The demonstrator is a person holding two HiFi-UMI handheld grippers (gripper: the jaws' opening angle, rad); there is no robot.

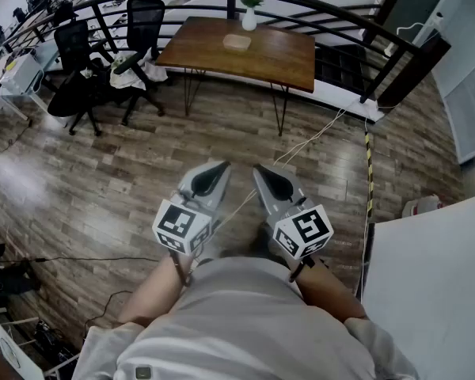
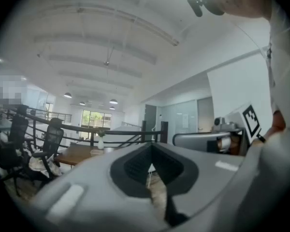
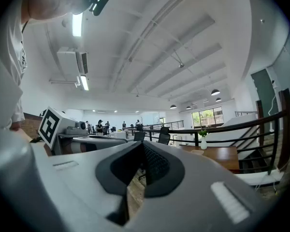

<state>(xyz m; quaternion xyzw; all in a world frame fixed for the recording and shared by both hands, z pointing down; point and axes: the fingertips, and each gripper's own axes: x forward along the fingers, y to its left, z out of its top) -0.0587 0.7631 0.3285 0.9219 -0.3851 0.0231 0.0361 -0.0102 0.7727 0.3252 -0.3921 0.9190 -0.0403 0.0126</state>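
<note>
The wooden floor (image 1: pixel 103 180) spreads out far below me, bounded by a dark curved railing (image 1: pixel 301 6). A wooden table (image 1: pixel 277 50) stands against that railing, with black office chairs (image 1: pixel 79 70) to its left. A white tabletop (image 1: pixel 427 283) lies at my right side.

I hold both forearms close against my belly, elbows tucked in, wrists level. The two claws point forward and slightly inward over the floor, side by side but apart. My left gripper (image 1: pixel 214 176) has its jaws drawn together at the tips with nothing between them. My right gripper (image 1: pixel 271 182) is closed the same way, pads meeting, empty. Each carries its marker cube nearest my body, the left one (image 1: pixel 180 226) and the right one (image 1: pixel 302 230).

A thin white cable (image 1: pixel 317 137) trails across the floor, passing beneath the gap between the claws. On the table stand a small white vase (image 1: pixel 249 18) and a pale tray (image 1: pixel 237 42).
</note>
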